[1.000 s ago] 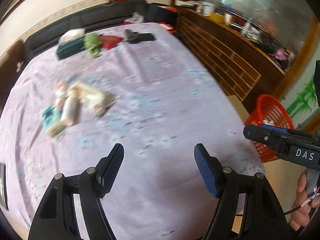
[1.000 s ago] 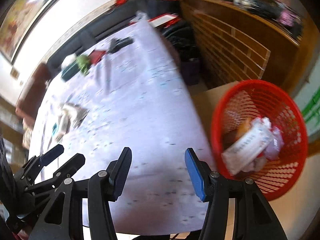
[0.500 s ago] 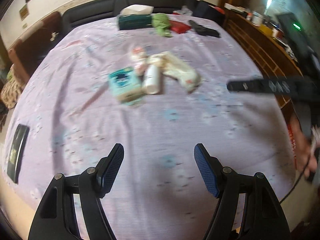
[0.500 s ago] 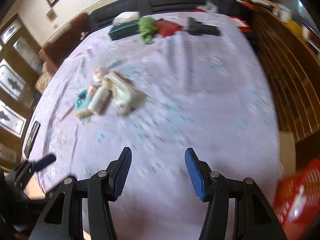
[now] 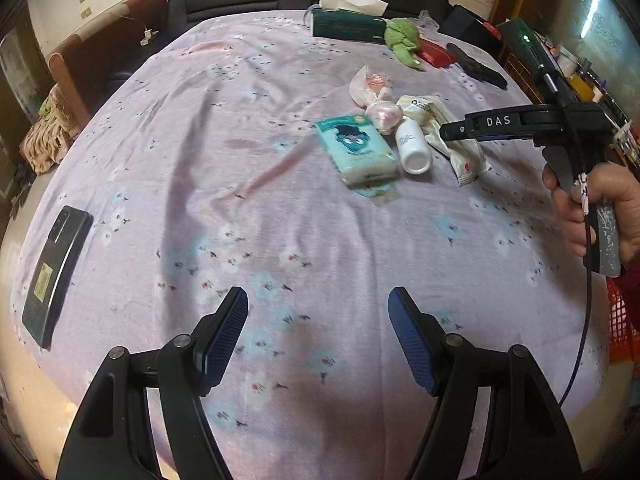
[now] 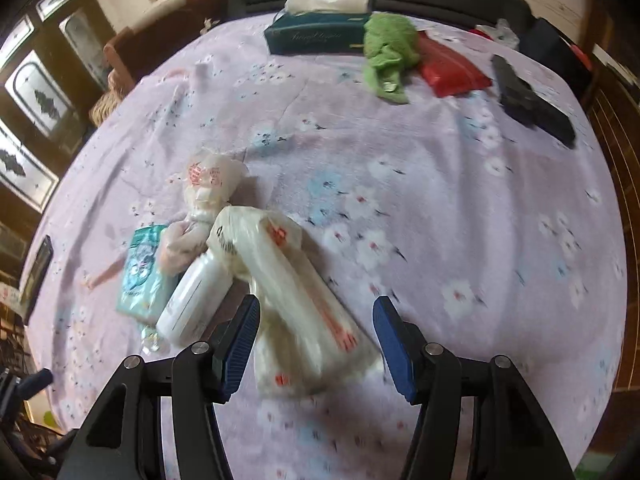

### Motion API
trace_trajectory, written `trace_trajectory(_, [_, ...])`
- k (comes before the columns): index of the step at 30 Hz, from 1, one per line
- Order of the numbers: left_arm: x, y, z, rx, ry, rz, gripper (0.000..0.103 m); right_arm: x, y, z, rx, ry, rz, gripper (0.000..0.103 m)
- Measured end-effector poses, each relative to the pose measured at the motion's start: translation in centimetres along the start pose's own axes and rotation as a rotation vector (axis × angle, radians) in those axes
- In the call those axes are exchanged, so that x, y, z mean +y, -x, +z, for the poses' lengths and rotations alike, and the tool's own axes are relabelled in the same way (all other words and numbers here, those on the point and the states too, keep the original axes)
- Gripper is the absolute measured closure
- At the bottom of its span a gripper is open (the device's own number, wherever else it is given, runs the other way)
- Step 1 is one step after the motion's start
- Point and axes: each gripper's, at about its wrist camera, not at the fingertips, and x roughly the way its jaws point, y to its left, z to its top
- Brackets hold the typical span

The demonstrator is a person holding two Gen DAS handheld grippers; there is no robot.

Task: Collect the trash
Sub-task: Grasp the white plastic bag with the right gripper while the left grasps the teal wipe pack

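Observation:
A pile of trash lies on the purple flowered tablecloth (image 5: 280, 240): a long white plastic wrapper (image 6: 296, 292) (image 5: 452, 136), a white bottle (image 6: 196, 296) (image 5: 412, 146), a teal tissue pack (image 6: 142, 272) (image 5: 358, 148) and a crumpled pinkish bag (image 6: 208, 184) (image 5: 372, 88). My right gripper (image 6: 316, 320) is open, its jaws on either side of the near end of the white wrapper. It shows in the left wrist view (image 5: 500, 126) above the pile. My left gripper (image 5: 318, 320) is open and empty over bare cloth near the front edge.
A dark phone (image 5: 56, 272) lies at the left edge. At the far side are a teal tissue box (image 6: 316, 34), a green cloth (image 6: 388, 52), a red pouch (image 6: 448, 68) and a black remote (image 6: 532, 100). A red basket (image 5: 622, 328) stands off the right edge.
Both grippers swung from the red basket side back to the table. The right gripper moved forward to the trash pile and now straddles the white wrapper. Both stay open.

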Motion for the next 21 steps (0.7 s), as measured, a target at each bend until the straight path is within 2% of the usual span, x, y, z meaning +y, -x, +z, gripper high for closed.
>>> trace_trajectory(2, [0.4, -0.1, 0.7, -0.005, 0.009, -0.002, 0.031, 0.1, -0.2, 0.3, -0.004, 0.001, 0.014, 0.045])
trace_trajectory(3, [0.5, -0.2, 1.0, -0.006, 0.013, -0.004, 0.031, 0.4, -0.4, 0.5, 0.003, -0.002, 0.033, 0.055])
trace_trajectory(5, [0.8, -0.5, 2.1, -0.006, 0.03, -0.018, 0.031, 0.9, -0.3, 0.3, -0.001, 0.005, 0.036, 0.063])
trace_trajectory(6, [0.9, -0.6, 2.6, -0.004, 0.04, -0.031, 0.031, 1.2, -0.3, 0.2, 0.004, 0.011, 0.038, 0.076])
trace_trajectory(9, [1.0, -1.9, 4.8, 0.015, 0.057, -0.061, 0.032, 1.6, 0.6, -0.8, 0.007, -0.012, 0.036, 0.085])
trace_trajectory(16, [0.3, -6.0, 8.9, 0.079, 0.115, -0.117, 0.032, 0.0, 5.3, -5.2, -0.05, -0.148, 0.072, 0.087])
trace_trajectory(21, [-1.1, -8.8, 10.7, 0.112, 0.121, -0.103, 0.032, -0.7, 9.4, -9.1, -0.098, -0.204, 0.098, 0.086])
